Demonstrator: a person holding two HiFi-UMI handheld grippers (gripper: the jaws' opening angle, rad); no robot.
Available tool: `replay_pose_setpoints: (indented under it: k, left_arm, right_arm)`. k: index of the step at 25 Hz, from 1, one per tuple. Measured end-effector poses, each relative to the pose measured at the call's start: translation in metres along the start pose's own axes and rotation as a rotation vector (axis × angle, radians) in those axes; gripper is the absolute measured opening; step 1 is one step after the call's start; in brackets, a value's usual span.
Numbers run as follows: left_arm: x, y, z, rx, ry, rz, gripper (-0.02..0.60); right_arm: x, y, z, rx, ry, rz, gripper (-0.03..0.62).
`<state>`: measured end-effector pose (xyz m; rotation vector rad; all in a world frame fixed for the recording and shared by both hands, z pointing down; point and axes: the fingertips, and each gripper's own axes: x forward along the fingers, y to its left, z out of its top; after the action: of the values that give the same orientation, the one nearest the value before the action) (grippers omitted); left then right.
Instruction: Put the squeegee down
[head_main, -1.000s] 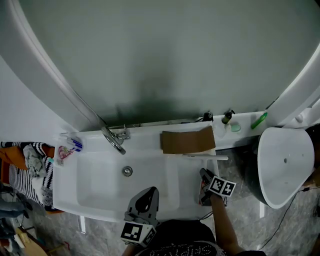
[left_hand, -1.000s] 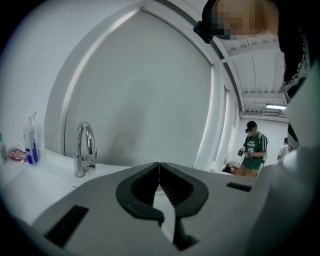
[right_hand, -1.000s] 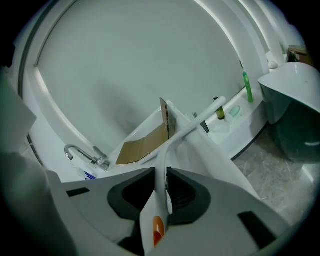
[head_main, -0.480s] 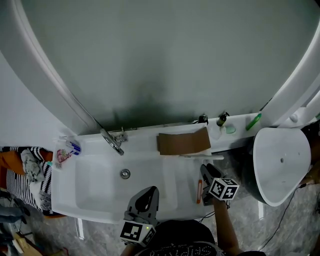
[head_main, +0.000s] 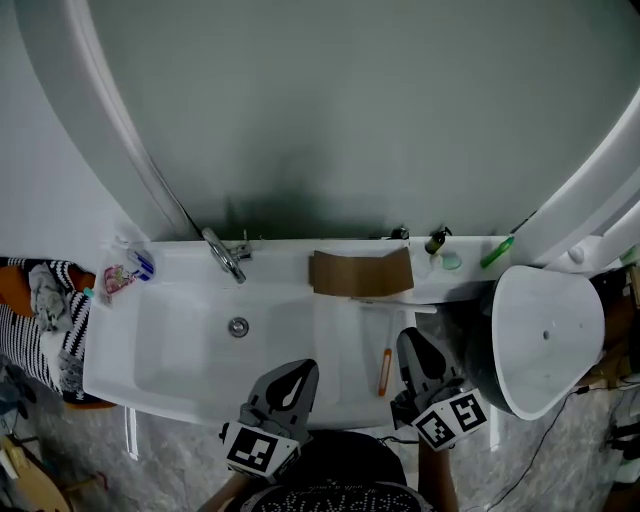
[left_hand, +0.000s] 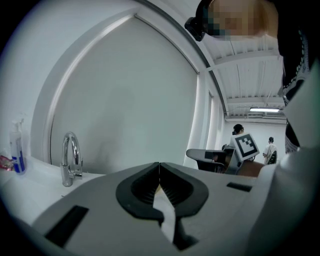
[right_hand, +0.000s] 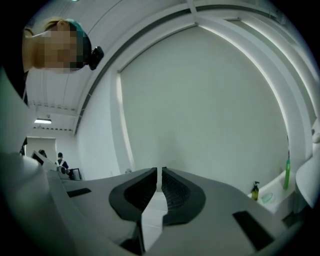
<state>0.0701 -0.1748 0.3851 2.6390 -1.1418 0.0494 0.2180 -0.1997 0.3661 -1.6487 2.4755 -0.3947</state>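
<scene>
**Squeegee down on sink edge, both tongs empty**

Left gripper (head_main: 288, 383) sat at 6 o'clock in the head view, jaws pressed together, nothing between them. Right gripper (head_main: 417, 358) sat beside it toward 5 o'clock, jaws closing with a thin slit left, nothing between them. Both pointed roughly level at the arched wall panel (head_main: 330, 120).

The squeegee (head_main: 385, 371) lay flat on the right side of the white sink (head_main: 160, 350), at 9 o'clock of the right gripper's tips, just beside them and not touching. Orange handle near, pale blade end far, toward 12 o'clock.

Drain (head_main: 238, 326) was at 11 o'clock of the left gripper and the tap (head_main: 225, 258) beyond it.

A brown cardboard piece (head_main: 360, 272) lay on the back ledge at 12 o'clock of the squeegee. Past it toward 2 o'clock stood a dark bottle (head_main: 435, 241), then a green tube (head_main: 497, 252).

A striped cloth (head_main: 45, 320) hung off the sink at 9 o'clock.
</scene>
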Motion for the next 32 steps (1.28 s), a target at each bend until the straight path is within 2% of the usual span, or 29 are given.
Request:
replay_pose_setpoints:
  k: [4, 7, 9, 13, 16, 32]
  left_arm:
    - [-0.005, -0.019, 0.003, 0.014, -0.008, -0.057, 0.006]
    - [-0.008, -0.026, 0.0, 0.003, -0.001, -0.09, 0.006]
    - [-0.009, -0.029, -0.005, 0.022, 0.003, -0.111, 0.006]
    - [-0.011, -0.048, -0.031, 0.166, 0.053, -0.199, 0.006]
    - [-0.017, -0.06, -0.048, 0.168, 0.084, -0.25, 0.006]
    - [-0.024, -0.058, -0.055, 0.175, 0.096, -0.263, 0.005]
  right_arm:
    - [-0.025, 0.041, 0.019, -0.108, -0.03, 0.019, 0.038]
    - [-0.039, 0.052, 0.005, -0.167, -0.002, -0.02, 0.03]
    - [-0.042, 0.054, -0.017, -0.141, 0.034, -0.038, 0.026]
    - [-0.05, 0.059, -0.075, -0.085, 0.111, -0.077, 0.021]
    - [-0.051, 0.068, -0.099, -0.037, 0.155, -0.064, 0.021]
    - [-0.054, 0.077, -0.101, -0.043, 0.167, -0.063, 0.021]
